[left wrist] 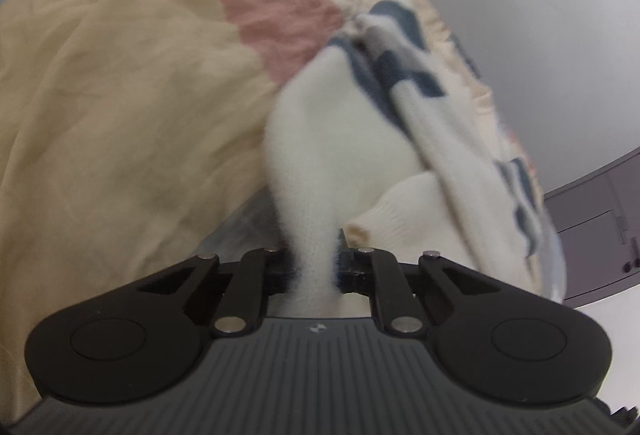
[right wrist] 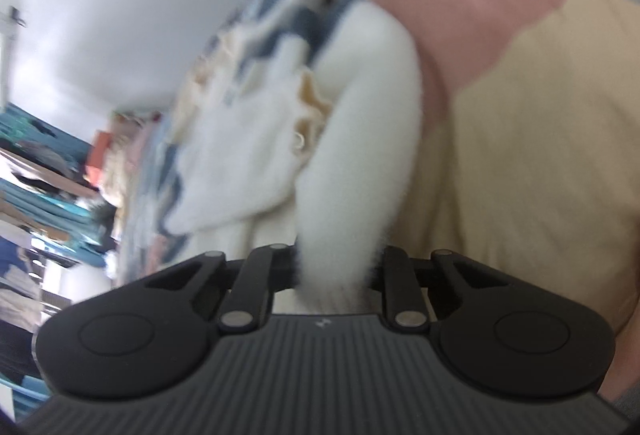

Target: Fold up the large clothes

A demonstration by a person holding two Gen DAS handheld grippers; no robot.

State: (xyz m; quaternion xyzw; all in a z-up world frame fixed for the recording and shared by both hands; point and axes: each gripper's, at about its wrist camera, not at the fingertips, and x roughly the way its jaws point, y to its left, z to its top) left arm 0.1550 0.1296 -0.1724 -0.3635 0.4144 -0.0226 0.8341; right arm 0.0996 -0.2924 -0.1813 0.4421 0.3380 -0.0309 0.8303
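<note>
A fluffy white sweater [left wrist: 332,139] with dark blue and grey patches hangs bunched over a bed. In the left wrist view my left gripper [left wrist: 316,271] is shut on a white strand of the sweater, which rises between the jaws toward the blue-patterned part [left wrist: 400,75]. In the right wrist view the same sweater [right wrist: 248,147] shows, and my right gripper [right wrist: 336,271] is shut on another thick white fold of it. A cream ribbed cuff [left wrist: 400,211] hangs beside the left strand. The fingertips of both grippers are hidden in the knit.
The bed is covered by a quilt [left wrist: 120,95] in tan, pink and grey-blue blocks. A white wall [left wrist: 540,55] and a grey cabinet [left wrist: 592,219] stand beyond it. Shelves with clothes [right wrist: 48,175] and a pile of garments [right wrist: 132,171] lie at the left of the right wrist view.
</note>
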